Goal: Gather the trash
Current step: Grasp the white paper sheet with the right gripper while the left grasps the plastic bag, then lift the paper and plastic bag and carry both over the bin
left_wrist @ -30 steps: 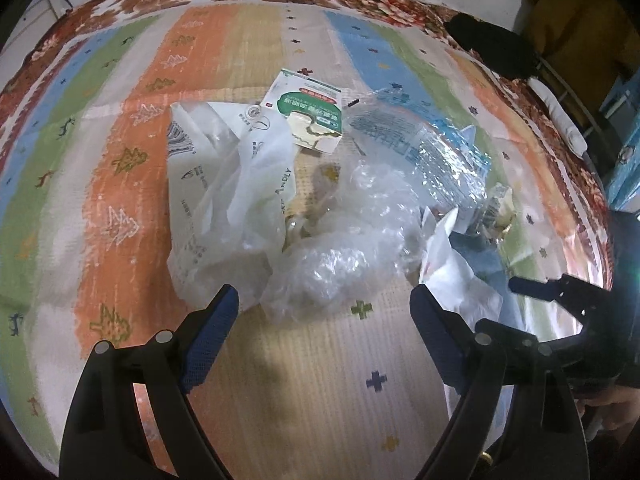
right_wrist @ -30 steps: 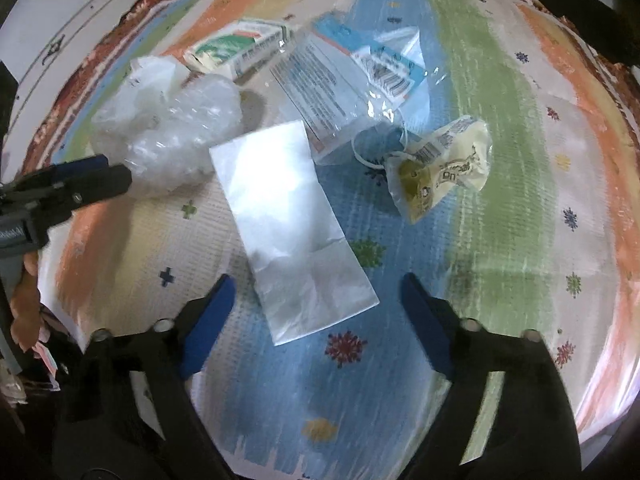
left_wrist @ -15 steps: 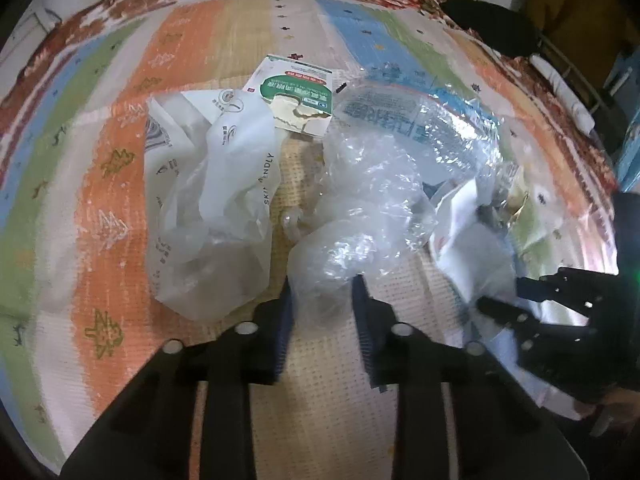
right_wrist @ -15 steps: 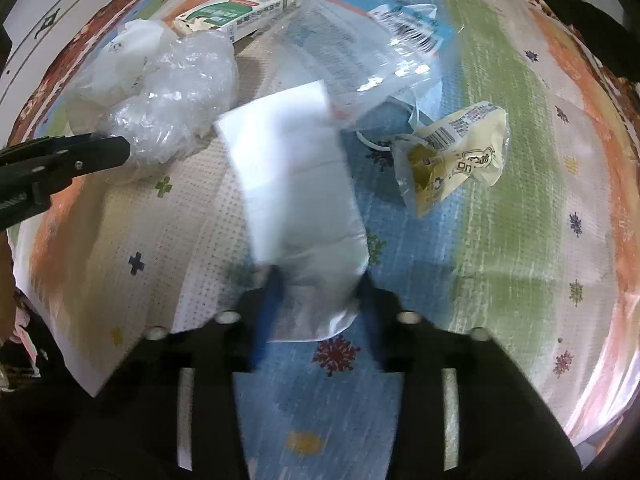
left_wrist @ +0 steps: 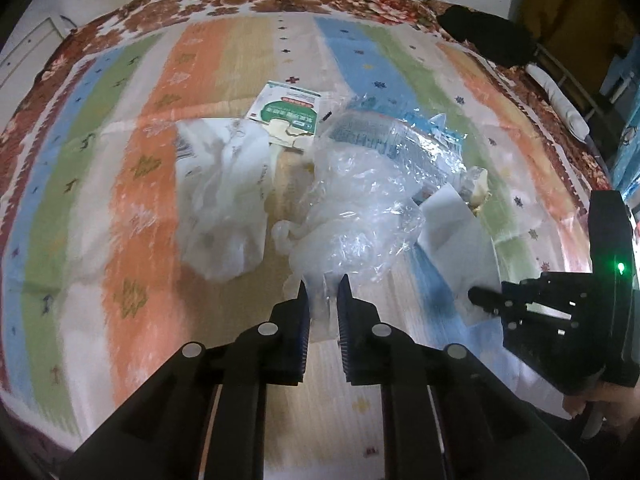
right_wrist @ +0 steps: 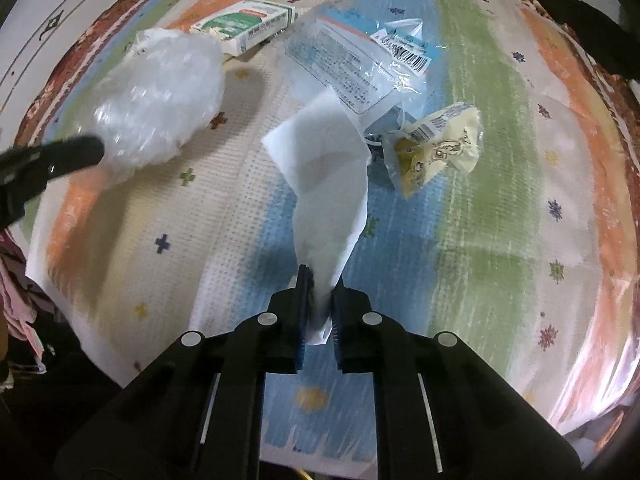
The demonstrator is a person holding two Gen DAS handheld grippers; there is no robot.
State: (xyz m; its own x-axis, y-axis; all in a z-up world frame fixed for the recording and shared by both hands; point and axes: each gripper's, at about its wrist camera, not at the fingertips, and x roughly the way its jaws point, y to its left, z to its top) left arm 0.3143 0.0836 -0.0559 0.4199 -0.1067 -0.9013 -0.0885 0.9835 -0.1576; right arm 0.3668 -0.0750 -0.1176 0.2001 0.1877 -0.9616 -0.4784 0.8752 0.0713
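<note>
My left gripper (left_wrist: 322,286) is closing its jaws, and the pads press on the near end of a crumpled clear plastic bag (left_wrist: 360,208), which hangs lifted off the striped cloth (left_wrist: 132,184). In the right wrist view the same bag (right_wrist: 160,96) hangs from the left fingers (right_wrist: 76,150). My right gripper (right_wrist: 320,276) is closing too, pinching the near corner of a white paper sheet (right_wrist: 328,168) that trails up from the cloth. The sheet's far end lies under a printed clear wrapper (right_wrist: 352,64).
On the cloth lie a green-and-white carton (left_wrist: 288,114), a loose white plastic bag (left_wrist: 224,200) and a yellow snack wrapper (right_wrist: 436,148). A dark object (left_wrist: 484,36) rests at the far right edge. The cloth's front edge (right_wrist: 120,360) is close below the right gripper.
Both grippers went from wide open to closed, the left on the clear plastic bag, the right on the white sheet. Both pieces have risen off the cloth, the bag more.
</note>
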